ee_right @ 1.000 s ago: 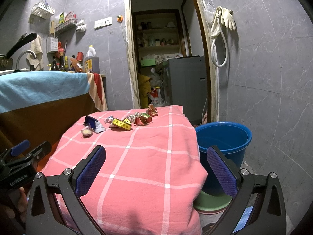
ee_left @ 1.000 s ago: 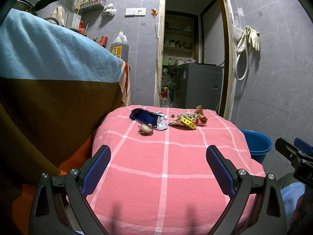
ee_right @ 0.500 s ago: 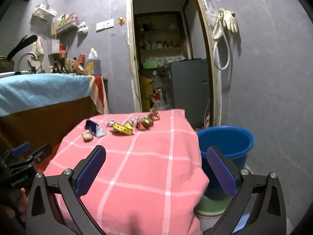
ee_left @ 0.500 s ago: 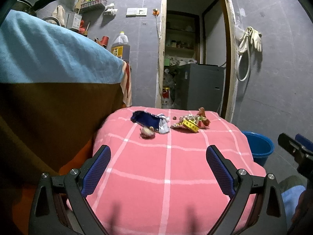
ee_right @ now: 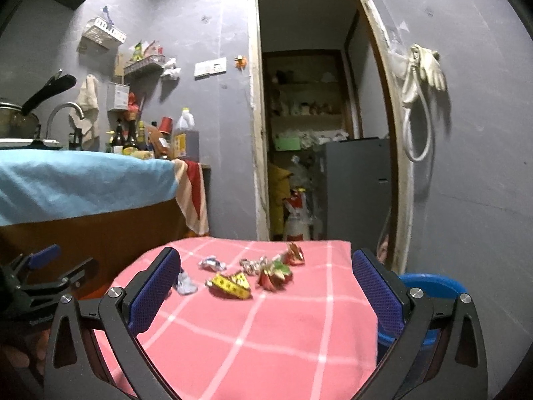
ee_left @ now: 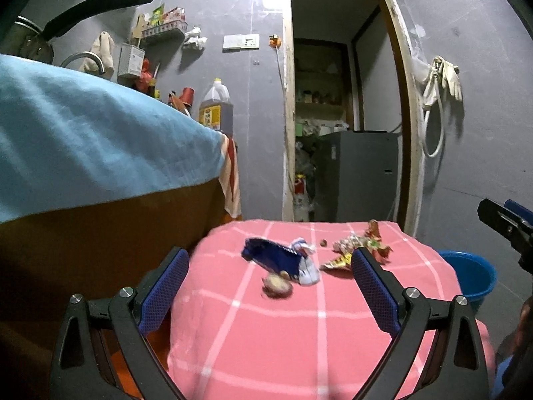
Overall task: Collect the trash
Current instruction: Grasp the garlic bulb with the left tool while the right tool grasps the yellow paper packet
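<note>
Trash lies at the far end of a pink checked tablecloth [ee_left: 299, 340]: a blue wrapper [ee_left: 271, 258], a white crumpled piece [ee_left: 308, 271], a brownish scrap [ee_left: 276, 286] and a yellow and red wrapper pile [ee_left: 346, 255]. My left gripper [ee_left: 268, 286] is open, low over the cloth, with the blue wrapper and scrap just ahead between its fingers. The right wrist view shows a yellow wrapper [ee_right: 230, 285], red wrappers [ee_right: 274, 275] and silver foil [ee_right: 210, 263]. My right gripper [ee_right: 266, 291] is open with nothing held.
A blue bucket [ee_left: 473, 275] [ee_right: 429, 286] stands on the floor to the right of the table. A counter under a light blue cloth [ee_left: 83, 143] rises on the left. An open doorway [ee_right: 319, 133] lies behind, and gloves [ee_right: 423, 70] hang on the grey wall.
Both grippers have sunk lower and moved forward toward the trash, which now looks larger. Both stay open.
</note>
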A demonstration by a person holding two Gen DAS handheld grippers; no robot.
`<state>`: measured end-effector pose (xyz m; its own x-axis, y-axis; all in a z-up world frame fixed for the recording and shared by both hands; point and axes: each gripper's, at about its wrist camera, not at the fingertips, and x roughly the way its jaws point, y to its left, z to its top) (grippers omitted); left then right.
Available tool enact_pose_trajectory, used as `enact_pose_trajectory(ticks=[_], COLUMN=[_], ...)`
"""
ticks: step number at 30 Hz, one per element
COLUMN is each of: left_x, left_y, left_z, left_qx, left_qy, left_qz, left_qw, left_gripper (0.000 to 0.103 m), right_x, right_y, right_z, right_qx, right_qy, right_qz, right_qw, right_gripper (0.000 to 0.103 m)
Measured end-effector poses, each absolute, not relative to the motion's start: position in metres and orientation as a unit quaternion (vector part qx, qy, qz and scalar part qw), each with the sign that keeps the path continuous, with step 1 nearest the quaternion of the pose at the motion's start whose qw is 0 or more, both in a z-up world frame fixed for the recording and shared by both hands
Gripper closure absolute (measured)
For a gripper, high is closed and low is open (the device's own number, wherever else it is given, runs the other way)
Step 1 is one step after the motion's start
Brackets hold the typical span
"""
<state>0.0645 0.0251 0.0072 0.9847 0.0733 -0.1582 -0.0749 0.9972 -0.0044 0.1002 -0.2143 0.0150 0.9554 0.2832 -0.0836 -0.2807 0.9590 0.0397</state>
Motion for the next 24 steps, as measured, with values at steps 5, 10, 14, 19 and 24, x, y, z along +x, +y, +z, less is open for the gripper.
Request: enact_pose_trajectory(ticks=[5,10,14,19,24], left_x=[0.083,0.102,0.117,0.139,0.160], left_y=[0.027,0.035,0.041,0.043,0.052], left_z=[0.010,0.010,0.007,0.000,-0.007], left_qx=[0.005,-0.004,-0.009,-0.006,-0.031], left_qy=[0.067,0.072,0.089,0.143,0.211], left_qz=[0.043,0.041,0.033,0.026,0.024], left_qw=[0.997,0.997,0.995,0.989,0.977], left_gripper=[0.007,0.007,0.007,0.007,0.008], right_x=[0.123,0.145,0.168,0.205,0.233], right_y=[-0.209,-0.201,-0.189,-0.175,-0.164], right_z=[0.017,0.013,0.007,-0.005,-0.020], right_qx=[0.007,-0.010,-0.032,-0.051,-0.059], right_qy=[0.030,0.028,0.053,0.122,0.187], right_qz=[0.161,0.191,0.218,0.258,0.286], right_qw=[0.986,0.981,0.974,0.957,0.938], right_gripper=[0.000,0.000,0.000,0.000,0.000])
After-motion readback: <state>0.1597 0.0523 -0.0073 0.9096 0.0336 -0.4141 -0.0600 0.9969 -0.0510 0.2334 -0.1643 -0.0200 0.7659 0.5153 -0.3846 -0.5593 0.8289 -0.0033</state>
